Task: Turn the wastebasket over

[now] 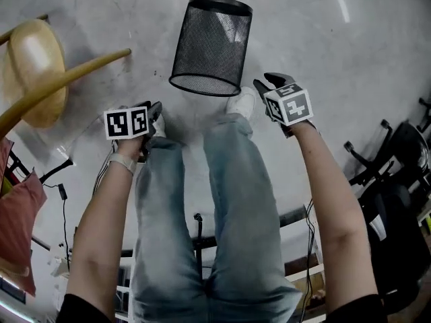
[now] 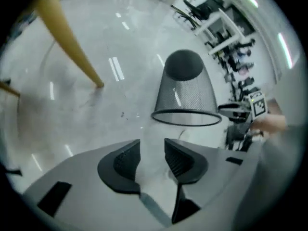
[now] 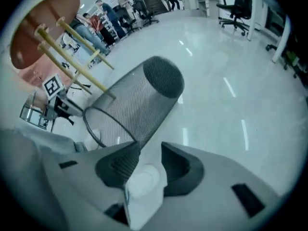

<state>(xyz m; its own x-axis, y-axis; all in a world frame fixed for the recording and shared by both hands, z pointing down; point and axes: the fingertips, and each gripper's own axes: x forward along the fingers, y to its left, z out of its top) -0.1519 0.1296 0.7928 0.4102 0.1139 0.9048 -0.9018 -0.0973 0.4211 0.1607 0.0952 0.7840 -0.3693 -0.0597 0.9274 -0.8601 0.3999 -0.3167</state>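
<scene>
The pale, glossy floor (image 1: 330, 39) lies open beyond the wastebasket (image 1: 210, 46) and to its right, with only light streaks on it. To the left the room closes in. A yellow wooden chair (image 1: 30, 59) stands near, and one of its slanting legs (image 1: 81, 69) reaches toward the wastebasket without touching it. Black office chairs (image 1: 404, 160) crowd the right edge, well apart from the work. The person's jeans-clad legs (image 1: 236, 194) and a white shoe (image 1: 241, 102) fill the space just below the wastebasket, the shoe close to its rim.

The wastebasket is black wire mesh, round and tapering. Its wider open rim is turned toward the person and its closed bottom points away. In the right gripper view it leans, the rim low and to the left (image 3: 137, 105). In the left gripper view the rim ring hangs at the bottom and the dark bottom is on top (image 2: 185, 93). I cannot tell how it rests on the floor.

The left gripper (image 1: 153, 108) is to the lower left of the rim, its jaws apart with bare floor between them (image 2: 151, 146). The right gripper (image 1: 268, 81) is just right of the rim, its jaws also apart (image 3: 150, 150) and clamping nothing.
</scene>
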